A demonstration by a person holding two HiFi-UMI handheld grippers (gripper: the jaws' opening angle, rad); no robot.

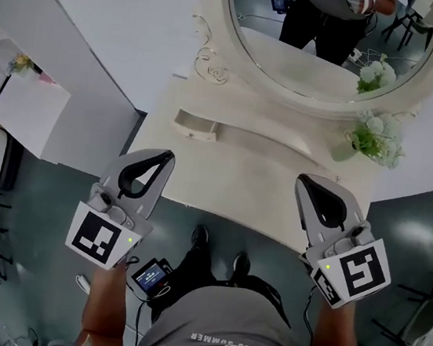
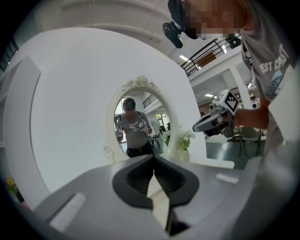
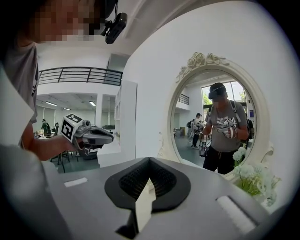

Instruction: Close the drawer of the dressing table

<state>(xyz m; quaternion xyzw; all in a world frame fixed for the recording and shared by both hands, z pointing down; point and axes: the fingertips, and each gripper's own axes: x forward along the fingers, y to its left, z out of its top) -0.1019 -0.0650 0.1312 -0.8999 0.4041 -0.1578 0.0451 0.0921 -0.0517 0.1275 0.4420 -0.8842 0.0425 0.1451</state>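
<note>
cream-white dressing table (image 1: 224,179), seen from above, standing against a white wall. an oval mirror (image 1: 311,58) in a carved frame rises at its back. a low curved tier crosses the top; at its left end the small drawer (image 1: 196,125) juts slightly forward of the tier's face.

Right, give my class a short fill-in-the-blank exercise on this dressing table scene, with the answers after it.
1. The left gripper and the right gripper both have their jaws ____, with nothing between them.
2. On the dressing table, the flowers stand nearer the ____ gripper.
3. The glass of the mirror reflects a standing ____.

Missing words: shut; right; person.
</note>
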